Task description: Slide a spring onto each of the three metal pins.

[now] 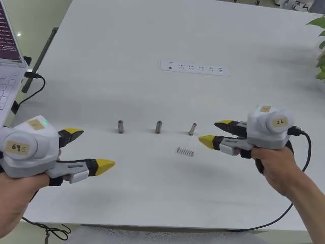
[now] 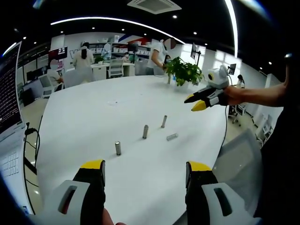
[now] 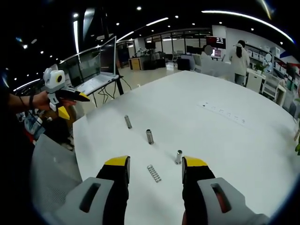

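1. Three pins [image 1: 158, 127] stand upright in a row on the table [image 1: 152, 193]. Two look already sleeved; end pin [image 1: 192, 129] looks bare, prob. the next target.
2. Loose spring [image 1: 185, 151] lies flat just beside end pin, on the person's side, not touching it. Handy for pickup.
3. Right claw [image 1: 214, 132] hovers near end pin, jaws wide apart, empty.
4. Left claw [image 1: 89, 147] is well apart from end pin, beyond the row's other end, jaws wide, empty. Parked, I'd guess.

A white table [image 1: 152, 40] is spread across the frame; a power strip [image 1: 195, 68] is laid at upper centre, a laptop [image 1: 6, 46] at the left edge, a plant [image 1: 320, 46] at upper right.
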